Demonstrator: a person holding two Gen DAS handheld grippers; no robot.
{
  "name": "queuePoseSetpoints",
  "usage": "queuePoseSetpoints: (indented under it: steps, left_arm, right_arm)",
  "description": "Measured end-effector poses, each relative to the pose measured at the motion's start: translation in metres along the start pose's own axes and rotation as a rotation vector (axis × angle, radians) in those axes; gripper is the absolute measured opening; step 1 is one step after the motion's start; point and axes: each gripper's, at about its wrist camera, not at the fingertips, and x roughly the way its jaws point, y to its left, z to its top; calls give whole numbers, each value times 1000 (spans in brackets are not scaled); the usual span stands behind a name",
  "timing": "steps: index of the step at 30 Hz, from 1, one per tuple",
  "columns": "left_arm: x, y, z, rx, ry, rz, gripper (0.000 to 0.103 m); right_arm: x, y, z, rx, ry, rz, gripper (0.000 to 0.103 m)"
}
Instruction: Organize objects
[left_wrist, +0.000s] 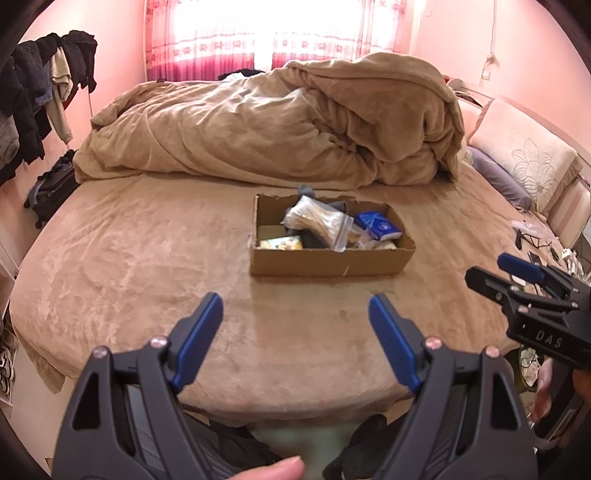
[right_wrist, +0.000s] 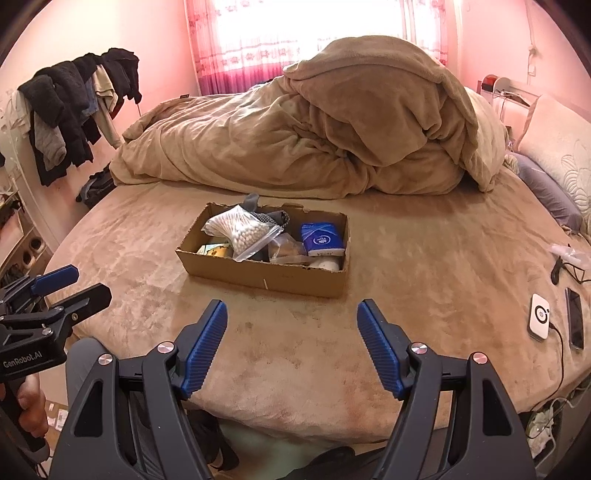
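Box (right_wrist: 266, 258) of packed items sits mid-bed (right_wrist: 424, 280), beyond the empty, spread left gripper (left_wrist: 295, 314) and right gripper (right_wrist: 291, 321); organizing looks done or paused, next likely reaching toward it.

Bare brown bedsheet (right_wrist: 424, 266) lies between the near bed edge and the cardboard box (right_wrist: 266, 275), giving an unobstructed approach to it. The box's top is uncovered, but bags and packets crowd it. Behind it the heaped duvet (right_wrist: 332, 129) walls off the far side. A phone (right_wrist: 575, 319) and white charger (right_wrist: 539, 320) sit at the near right.
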Motion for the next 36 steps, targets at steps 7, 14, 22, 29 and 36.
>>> queuePoseSetpoints:
  steps: [7,14,22,29,36]
  left_arm:
    - [0,-1,0,7,0,0,83]
    - [2,-2,1,15,1,0,90]
    - [8,-1,2,7,10,5,90]
    - [13,0,3,9,18,13,91]
    - [16,2,4,5,22,17,92]
  right_arm:
    - [0,0,0,1,1,0,76]
    - [4,-1,1,11,9,0,76]
    - [10,0,2,9,22,8,76]
    - [14,1,2,-1,31,15,76]
    - [15,0,2,-1,32,15,76]
